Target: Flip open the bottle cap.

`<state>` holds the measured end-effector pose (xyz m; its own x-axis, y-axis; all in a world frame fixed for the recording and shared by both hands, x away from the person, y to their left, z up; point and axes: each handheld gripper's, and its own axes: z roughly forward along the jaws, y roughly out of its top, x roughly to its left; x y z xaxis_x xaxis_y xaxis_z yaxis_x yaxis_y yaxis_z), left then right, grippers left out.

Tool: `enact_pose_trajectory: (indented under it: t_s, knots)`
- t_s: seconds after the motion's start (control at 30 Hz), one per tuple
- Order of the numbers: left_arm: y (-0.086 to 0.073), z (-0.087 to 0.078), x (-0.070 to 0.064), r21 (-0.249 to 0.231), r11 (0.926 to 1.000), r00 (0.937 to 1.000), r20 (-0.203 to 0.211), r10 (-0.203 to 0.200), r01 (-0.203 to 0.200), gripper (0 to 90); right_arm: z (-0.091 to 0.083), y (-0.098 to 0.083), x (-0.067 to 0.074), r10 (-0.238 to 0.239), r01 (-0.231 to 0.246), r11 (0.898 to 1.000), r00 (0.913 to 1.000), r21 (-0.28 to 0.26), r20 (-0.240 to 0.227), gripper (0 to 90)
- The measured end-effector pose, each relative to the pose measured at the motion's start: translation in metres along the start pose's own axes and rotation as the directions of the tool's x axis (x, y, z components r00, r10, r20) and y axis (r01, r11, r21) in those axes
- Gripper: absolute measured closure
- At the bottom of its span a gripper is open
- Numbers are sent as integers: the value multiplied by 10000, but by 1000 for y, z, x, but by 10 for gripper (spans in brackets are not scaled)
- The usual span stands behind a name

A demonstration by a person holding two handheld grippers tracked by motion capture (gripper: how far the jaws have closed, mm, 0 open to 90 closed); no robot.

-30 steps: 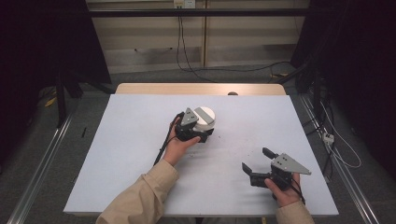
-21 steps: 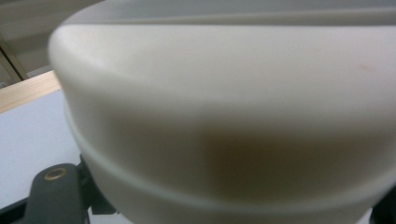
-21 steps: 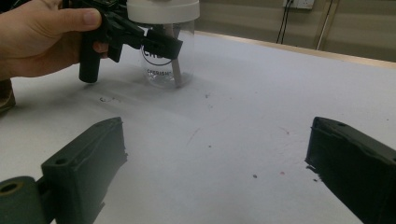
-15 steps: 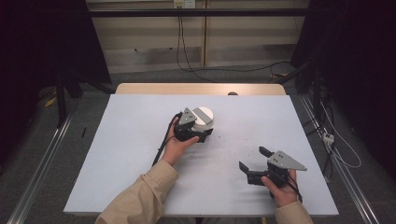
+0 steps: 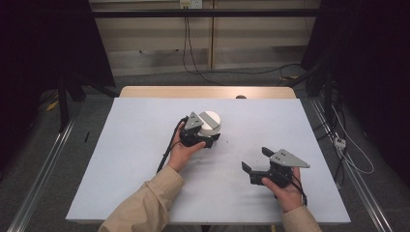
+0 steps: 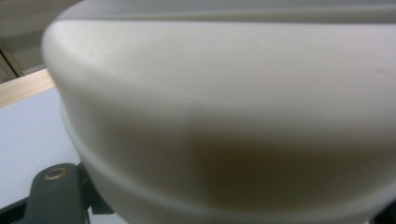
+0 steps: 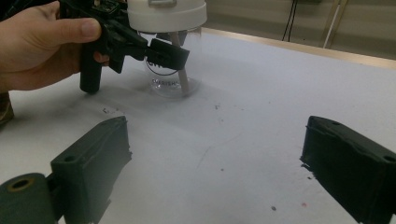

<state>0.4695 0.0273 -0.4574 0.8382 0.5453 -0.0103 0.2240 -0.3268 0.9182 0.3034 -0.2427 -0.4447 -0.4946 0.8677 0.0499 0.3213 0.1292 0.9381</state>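
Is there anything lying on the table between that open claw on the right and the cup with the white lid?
Nothing visible does. Between the right gripper and the clear cup lies bare white table with small specks. The left gripper is already at the cup.

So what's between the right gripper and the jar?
Nothing but bare table with a few specks. The right gripper view shows it between the right gripper and the jar, which the left gripper flanks.

Clear glossy jar (image 7: 168,77) — smooth white lid (image 5: 210,121)
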Motion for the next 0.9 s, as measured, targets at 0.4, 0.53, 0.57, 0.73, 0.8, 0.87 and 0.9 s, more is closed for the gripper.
enact_pose_trajectory:
  t_s: [0.4, 0.53, 0.57, 0.73, 0.8, 0.87, 0.9]
  knots:
    - [-2, 1, 1, -8, 10000, 10000, 57, -16, 16, 185, 23, 20, 9, 8, -8, 9999, 10000, 104, -42, 255]
    - [-2, 1, 1, 23, 10000, 10000, 50, -45, 45, 185, 31, 25, 12, 84, -80, 9997, 9998, 236, -196, 333]
    - [-2, 1, 1, 29, 10000, 10000, 52, -57, 57, 185, 35, 28, 14, 123, -116, 9997, 9994, 227, -316, 447]
    - [-2, 1, 0, 45, 9999, 9999, 53, -96, 96, 185, 43, 37, 18, 183, -168, 9991, 9990, 381, -411, 624]
    - [-2, 1, 1, 58, 9999, 9999, 73, -82, 82, 185, 48, 43, 20, 144, -122, 9989, 9987, 444, -498, 733]
    - [-2, 1, 1, 69, 9999, 10000, 66, -73, 73, 185, 50, 45, 20, 164, -139, 9989, 9983, 446, -552, 760]
    - [-2, 1, 0, 76, 10000, 10000, 42, -64, 63, 185, 52, 46, 21, 140, -112, 9988, 9983, 473, -574, 778]
